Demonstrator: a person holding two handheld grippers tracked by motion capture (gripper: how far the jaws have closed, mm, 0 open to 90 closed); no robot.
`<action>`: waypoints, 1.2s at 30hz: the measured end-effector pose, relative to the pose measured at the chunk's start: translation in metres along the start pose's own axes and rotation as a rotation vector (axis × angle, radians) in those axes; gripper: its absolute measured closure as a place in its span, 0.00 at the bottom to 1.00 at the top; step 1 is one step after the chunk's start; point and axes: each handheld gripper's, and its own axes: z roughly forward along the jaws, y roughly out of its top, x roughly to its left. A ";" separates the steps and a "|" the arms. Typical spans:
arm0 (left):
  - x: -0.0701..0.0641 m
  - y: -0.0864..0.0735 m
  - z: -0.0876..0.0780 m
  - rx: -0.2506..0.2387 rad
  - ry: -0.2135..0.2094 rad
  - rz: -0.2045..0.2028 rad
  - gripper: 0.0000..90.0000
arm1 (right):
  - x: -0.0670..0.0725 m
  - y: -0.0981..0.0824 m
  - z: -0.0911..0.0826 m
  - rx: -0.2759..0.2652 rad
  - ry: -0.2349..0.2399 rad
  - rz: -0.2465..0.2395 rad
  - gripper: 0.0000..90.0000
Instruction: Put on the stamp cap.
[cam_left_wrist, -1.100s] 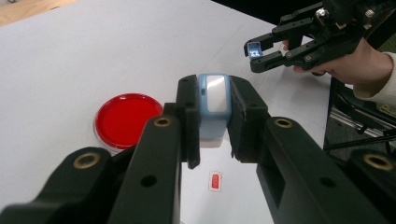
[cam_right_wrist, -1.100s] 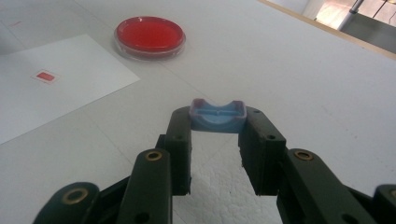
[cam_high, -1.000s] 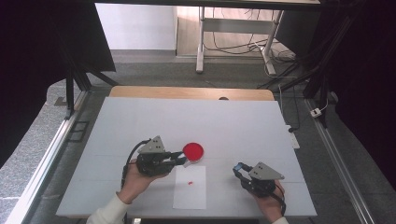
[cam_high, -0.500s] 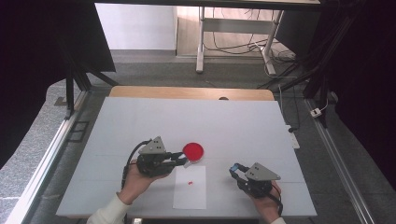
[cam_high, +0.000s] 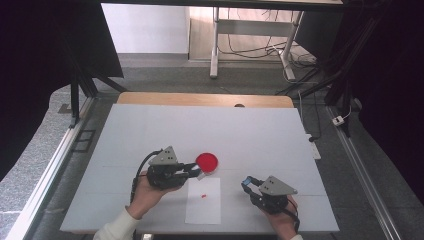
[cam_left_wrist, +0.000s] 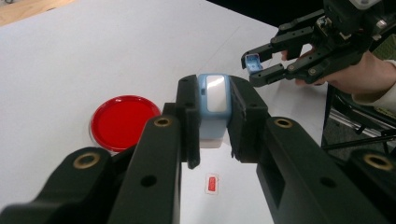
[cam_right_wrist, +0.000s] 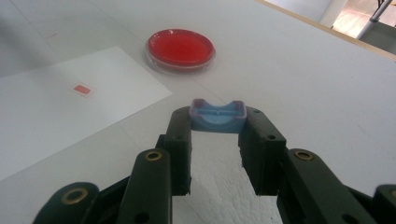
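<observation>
Clamped in left gripper (cam_left_wrist: 212, 135): blue case (cam_left_wrist: 213, 100), frame centre. Farther, upper right, right gripper (cam_left_wrist: 256, 70) pinching small blue cap (cam_left_wrist: 252, 62). Best bring together squarely, slowly (red dish (cam_left_wrist: 122, 121) nearby), grips firm.

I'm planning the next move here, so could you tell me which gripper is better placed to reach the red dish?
Probably the left. The left gripper, shut on a blue and white block, sits right beside the red dish. The right gripper, shut on a small blue cap, is farther away, past the paper sheet.
</observation>
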 end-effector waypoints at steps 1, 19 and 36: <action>0.000 0.000 0.000 -0.002 -0.003 -0.003 0.84 | 0.001 0.001 0.000 -0.002 0.002 0.001 0.72; -0.002 0.004 0.003 -0.014 -0.004 -0.004 0.84 | 0.017 0.009 0.015 -0.007 0.037 -0.008 0.72; -0.006 0.004 0.003 -0.026 0.003 -0.008 0.84 | 0.032 0.019 0.027 -0.042 0.060 -0.031 0.72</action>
